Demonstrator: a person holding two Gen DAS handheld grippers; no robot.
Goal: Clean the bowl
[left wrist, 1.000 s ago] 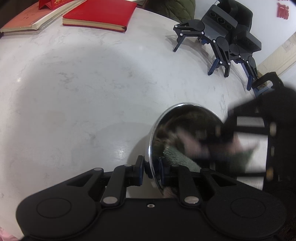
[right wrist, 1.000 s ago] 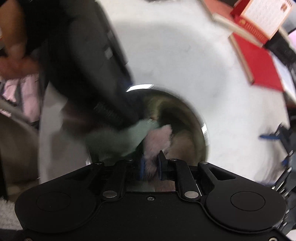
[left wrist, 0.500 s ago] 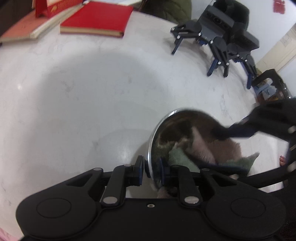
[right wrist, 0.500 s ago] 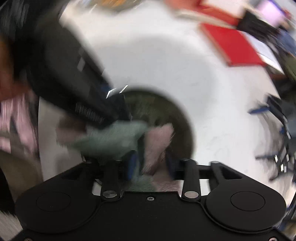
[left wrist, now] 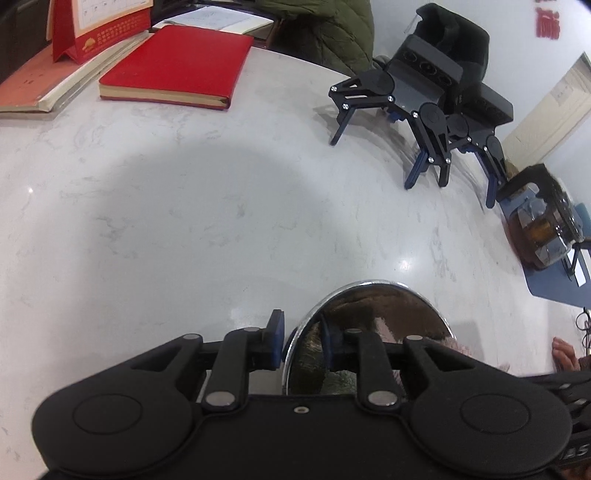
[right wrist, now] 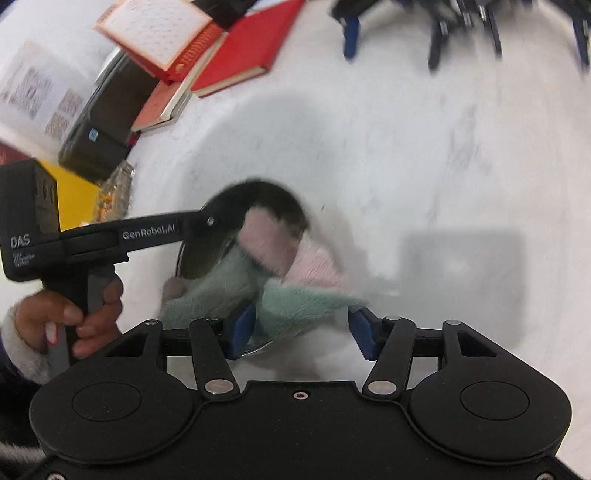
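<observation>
Landmark: round shiny steel bowl (left wrist: 369, 314), tilted on the white marble-look table (left wrist: 184, 221), low in the left wrist view.
Bowl position: near the table edge closest to the person, its rim raised on the left gripper's side; in the right wrist view it (right wrist: 258, 195) lies just past the right gripper.
Left gripper (left wrist: 301, 341): black frame with blue pads, closed tight on the bowl's rim, one pad outside the wall and one inside.
Left hand (right wrist: 70, 317): wrapped round the gripper's handle, left of the bowl in the right wrist view, a pale fuzzy cuff at the wrist.
Right gripper (right wrist: 301, 328): jaws apart and closing; the cloth's green part lies between them, against the left blue pad, clear of the right pad.
Cloth: fluffy pink-and-green rag (right wrist: 273, 273), spilling from inside the bowl over its near rim; a pink patch (left wrist: 388, 328) shows inside the bowl in the left wrist view.
Beyond the bowl: a red hardcover notebook (left wrist: 177, 66) far across the table, beside a stack of books (left wrist: 44, 85) with a red desk calendar (left wrist: 92, 26) on it.
Right of the bowl, further back: spare black grippers (left wrist: 436, 103) with blue tips standing on the table; nearer, a glass teapot (left wrist: 543, 225) of brown liquid on a blue mat (left wrist: 554, 284).
</observation>
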